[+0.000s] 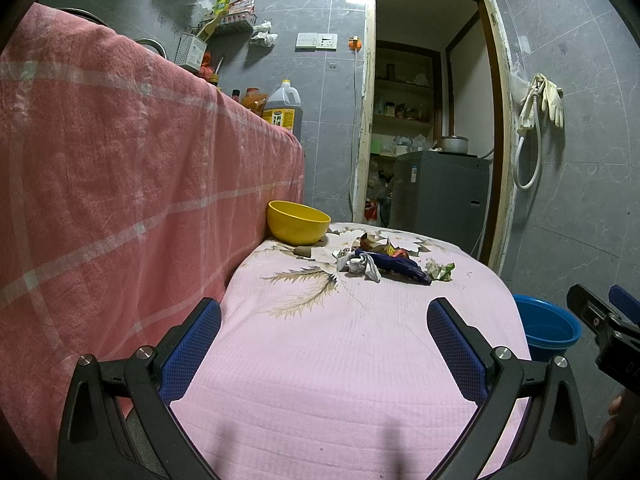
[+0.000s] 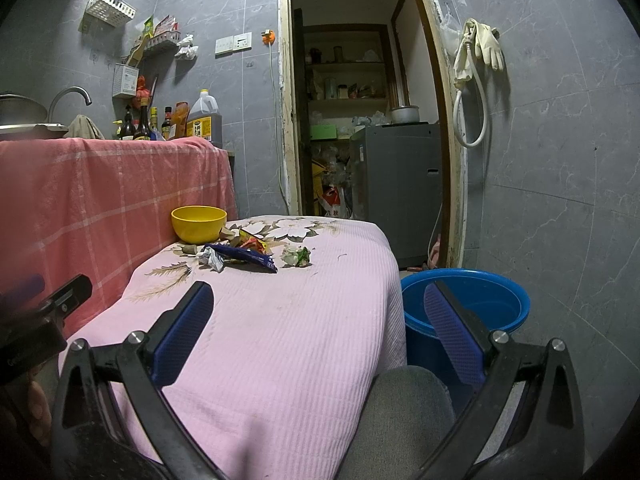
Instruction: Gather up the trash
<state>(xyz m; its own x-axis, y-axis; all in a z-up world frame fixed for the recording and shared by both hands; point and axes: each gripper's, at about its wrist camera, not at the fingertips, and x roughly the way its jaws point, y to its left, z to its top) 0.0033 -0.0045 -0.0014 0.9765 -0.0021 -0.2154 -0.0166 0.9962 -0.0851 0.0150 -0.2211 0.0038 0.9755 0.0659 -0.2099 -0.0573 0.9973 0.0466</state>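
Both grippers, left gripper (image 1: 324,344) and right gripper (image 2: 320,332), hang with fingers spread wide and nothing between them. The scattered trash, a blue plastic wrapper (image 2: 244,257) and crumpled paper scraps (image 1: 362,265), sits well ahead of the fingertips on the pink quilted cloth-covered table (image 1: 340,360). The round blue plastic basin (image 2: 480,300) behind the right gripper's right finger looks parked there as the bin, I reckon.

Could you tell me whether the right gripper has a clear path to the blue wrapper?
Probably yes: the right gripper is open, and only bare pink cloth lies between it and the blue wrapper.

Left gripper (image 1: 324,344) and right gripper (image 2: 318,330) both gape wide, apparently level, holding nothing.
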